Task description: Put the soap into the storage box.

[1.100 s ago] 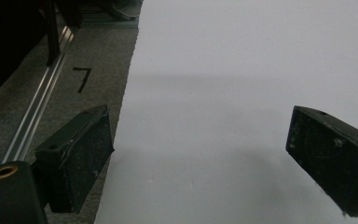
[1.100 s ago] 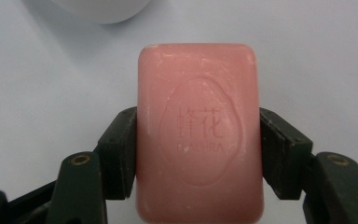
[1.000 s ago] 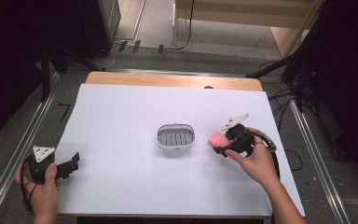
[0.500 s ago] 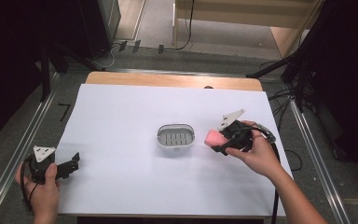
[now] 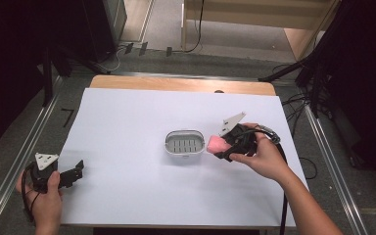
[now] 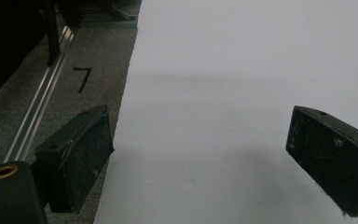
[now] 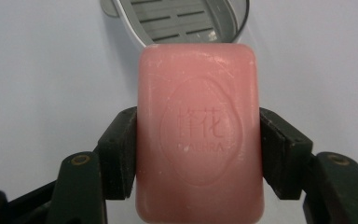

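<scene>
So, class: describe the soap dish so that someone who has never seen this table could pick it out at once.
Start at the white table and look to its middle. There sits the soap dish, a small grey oval tray with a slotted floor, just left of the pink soap bar clamped in the right tool. It is the lone thing resting on the sheet.

My left gripper (image 5: 76, 171) low at my near left, jaws wide apart, gripped in my left hand (image 5: 44, 196), my right gripper (image 5: 220, 147) extended forward, jaws clamped, right hand (image 5: 262, 159) wrapped behind it.
</scene>
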